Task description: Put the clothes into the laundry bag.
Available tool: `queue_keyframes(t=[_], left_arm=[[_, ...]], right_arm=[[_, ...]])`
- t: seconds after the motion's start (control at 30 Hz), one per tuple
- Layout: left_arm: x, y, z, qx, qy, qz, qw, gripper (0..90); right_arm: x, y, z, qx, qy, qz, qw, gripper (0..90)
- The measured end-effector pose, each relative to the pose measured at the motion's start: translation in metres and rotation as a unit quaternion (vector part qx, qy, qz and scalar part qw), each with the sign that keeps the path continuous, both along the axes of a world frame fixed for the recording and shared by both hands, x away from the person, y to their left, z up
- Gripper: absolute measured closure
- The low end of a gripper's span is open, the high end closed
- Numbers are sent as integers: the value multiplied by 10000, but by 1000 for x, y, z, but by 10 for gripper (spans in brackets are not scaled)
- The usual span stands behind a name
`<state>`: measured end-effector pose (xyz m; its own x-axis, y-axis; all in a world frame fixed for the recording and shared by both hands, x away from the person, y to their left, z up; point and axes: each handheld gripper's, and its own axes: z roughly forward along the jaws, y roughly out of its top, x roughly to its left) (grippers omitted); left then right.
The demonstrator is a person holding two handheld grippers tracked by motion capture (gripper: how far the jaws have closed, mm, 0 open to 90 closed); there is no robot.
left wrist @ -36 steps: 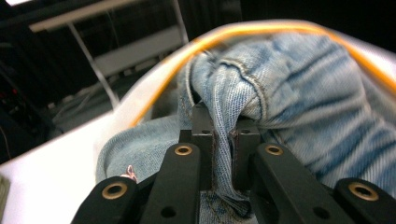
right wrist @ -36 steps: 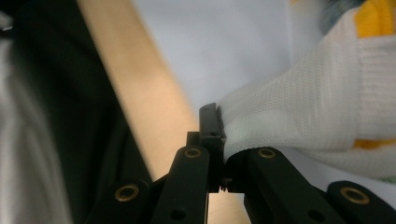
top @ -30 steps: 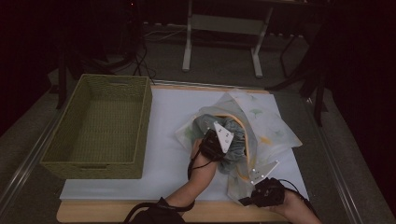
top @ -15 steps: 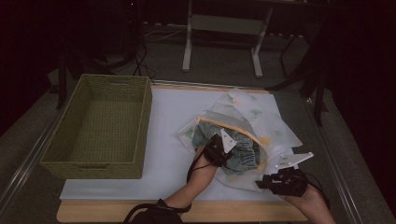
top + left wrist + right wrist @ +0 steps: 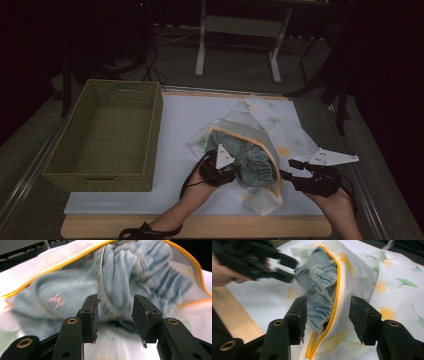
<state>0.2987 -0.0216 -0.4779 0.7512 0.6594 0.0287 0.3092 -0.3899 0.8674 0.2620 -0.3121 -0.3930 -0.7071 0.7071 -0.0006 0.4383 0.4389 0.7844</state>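
Mesh bag [image 5: 260, 150] with yellow zipper lies on white sheet [image 5: 180, 125], long axis diagonal, mouth toward near edge; blue garment [image 5: 255, 162] bulging out. Left gripper [image 5: 220, 172] at garment, right gripper [image 5: 295, 172] beside bag: both jaws just opening, nothing clamped. Wicker basket [image 5: 110, 135] left; dark room.

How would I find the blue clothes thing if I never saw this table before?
Start at the big woven basket, then look right to the see-through bag with leaf prints. The crumpled blue denim garment pokes out of its yellow-edged mouth, the only blue cloth there.
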Motion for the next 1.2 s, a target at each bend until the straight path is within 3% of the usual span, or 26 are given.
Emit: queue_keyframes(t=[0.03,0.07,0.13,0.2,0.27,0.33,0.47,0.7,0.87,0.93,1.03,1.2], left_arm=[[-3,7,1,-52,-89,-11,9999,568],[-4,22,2,3,-200,219,9996,568],[-2,34,3,-36,-224,429,9988,532],[5,48,3,-1,-222,928,9954,505],[13,56,1,227,-340,1314,9905,482],[22,64,-2,94,-217,1405,9898,458],[28,72,-11,-154,-110,1230,9922,459],[27,73,-22,-151,-74,1023,9946,458],[20,67,-20,-96,-147,752,9970,458],[18,66,-19,-72,-175,763,9969,459],[16,68,-18,-217,-106,737,9970,458],[12,71,-20,-47,-134,682,9976,458]], right_arm=[[0,0,0,0,0,0,10000,480],[2,1,0,-2,9,-47,10000,478],[6,3,-2,59,45,-111,9999,469],[8,5,-4,88,64,-108,9999,466],[9,8,-7,103,63,-101,9999,459],[9,11,-8,97,66,-72,9999,454],[7,15,-9,97,1,8,10000,437],[22,27,-10,-146,-235,-303,9992,342],[48,49,-21,-336,-102,-482,9982,163],[60,60,-27,-389,-61,-521,9979,164],[74,72,-29,-333,154,-523,9980,149],[87,84,-36,-629,444,-553,9955,161]])
